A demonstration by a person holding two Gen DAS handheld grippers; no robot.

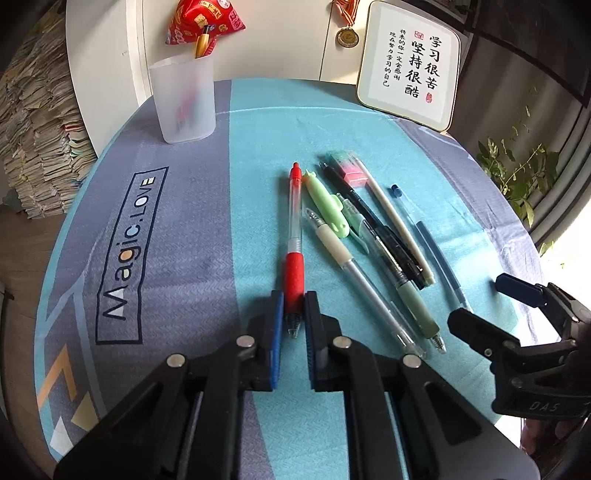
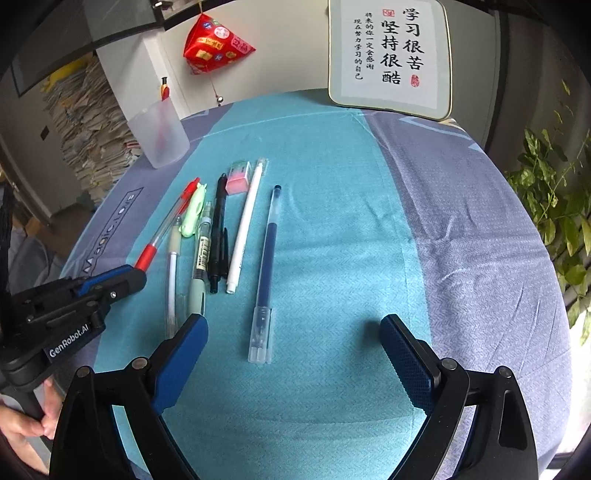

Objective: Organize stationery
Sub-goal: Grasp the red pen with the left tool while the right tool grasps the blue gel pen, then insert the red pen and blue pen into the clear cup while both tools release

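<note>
My left gripper [image 1: 294,300] is shut on the red grip of a red pen [image 1: 294,221] that lies on the cloth, tip toward me. To its right lies a row of several pens: a green cartoon pen [image 1: 325,203], a black pen [image 1: 373,225], a white pen [image 1: 395,221] and a blue gel pen [image 2: 266,258], with a pink eraser [image 1: 351,168] at the far end. My right gripper [image 2: 295,332] stands open just right of the blue pen's capped end, touching nothing. A frosted cup [image 1: 183,103] at the back left holds a few pens.
A framed calligraphy plaque [image 1: 410,66] leans at the back right of the cloth-covered table [image 1: 166,258]. A red pouch [image 1: 203,22] hangs behind the cup. Stacked papers [image 1: 37,129] stand left of the table, and a leafy plant [image 1: 517,173] is on the right.
</note>
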